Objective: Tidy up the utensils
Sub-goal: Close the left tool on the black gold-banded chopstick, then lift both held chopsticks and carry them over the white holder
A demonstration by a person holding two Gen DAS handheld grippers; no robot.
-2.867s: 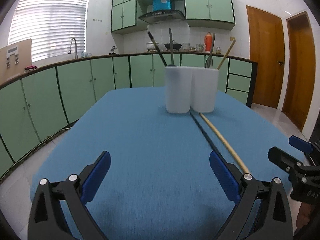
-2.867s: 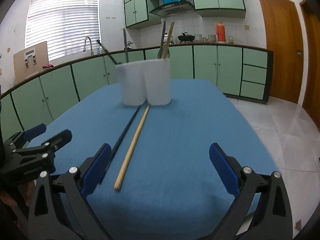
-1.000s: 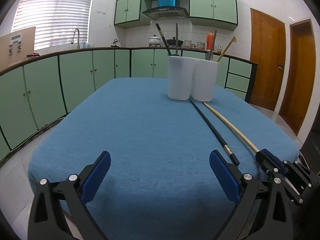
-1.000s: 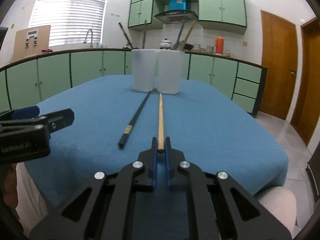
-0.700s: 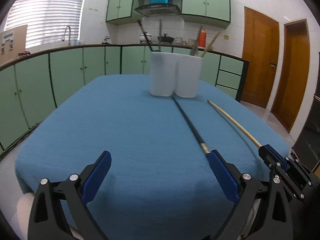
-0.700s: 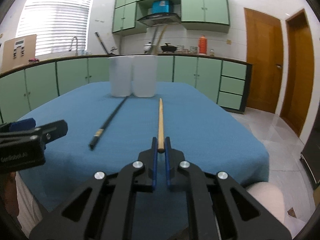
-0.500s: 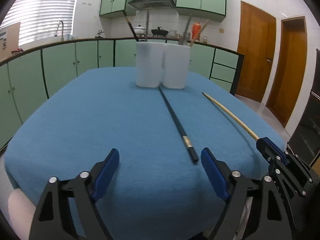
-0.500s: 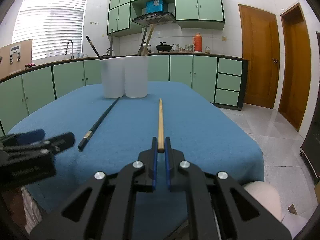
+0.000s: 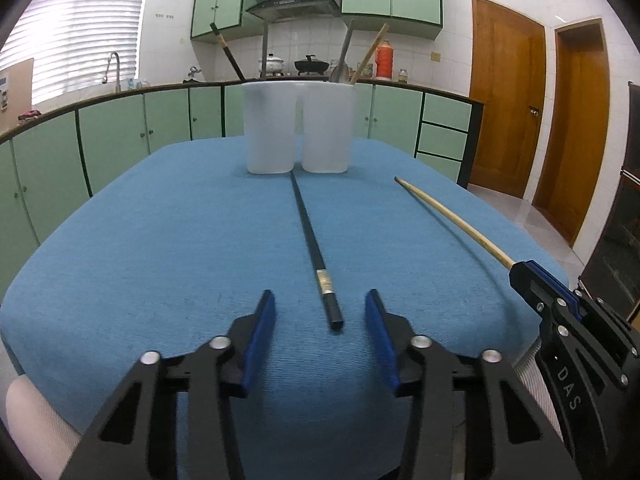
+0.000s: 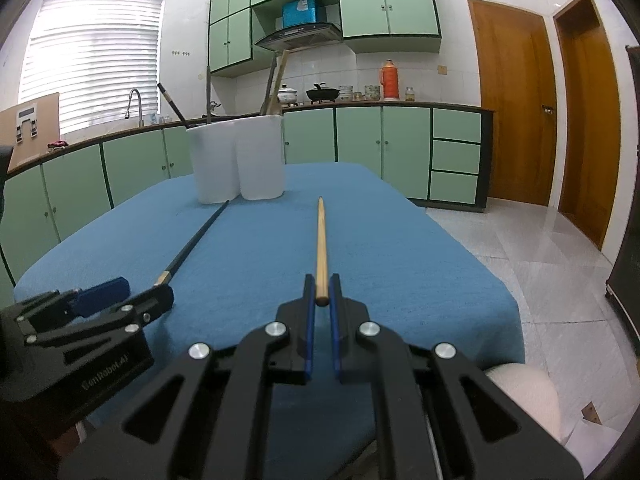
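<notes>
My right gripper (image 10: 321,298) is shut on the near end of a wooden chopstick (image 10: 321,240) and holds it pointing forward over the table; it shows in the left wrist view (image 9: 448,216) too. A black chopstick (image 9: 312,240) lies on the blue tablecloth (image 9: 160,240), its near end between the fingers of my left gripper (image 9: 322,320), which is partly closed around it without touching. A white two-compartment holder (image 9: 300,128) with several utensils stands at the far end, also seen in the right wrist view (image 10: 238,158).
Green kitchen cabinets (image 9: 120,128) line the back wall. Wooden doors (image 9: 508,108) stand at the right. The table's near edge is just below both grippers, with tiled floor (image 10: 540,260) to the right.
My right gripper closed on the wooden chopstick and swung it to the right, away from the holder. My left gripper moved behind the black chopstick's end and its fingers have narrowed around it.
</notes>
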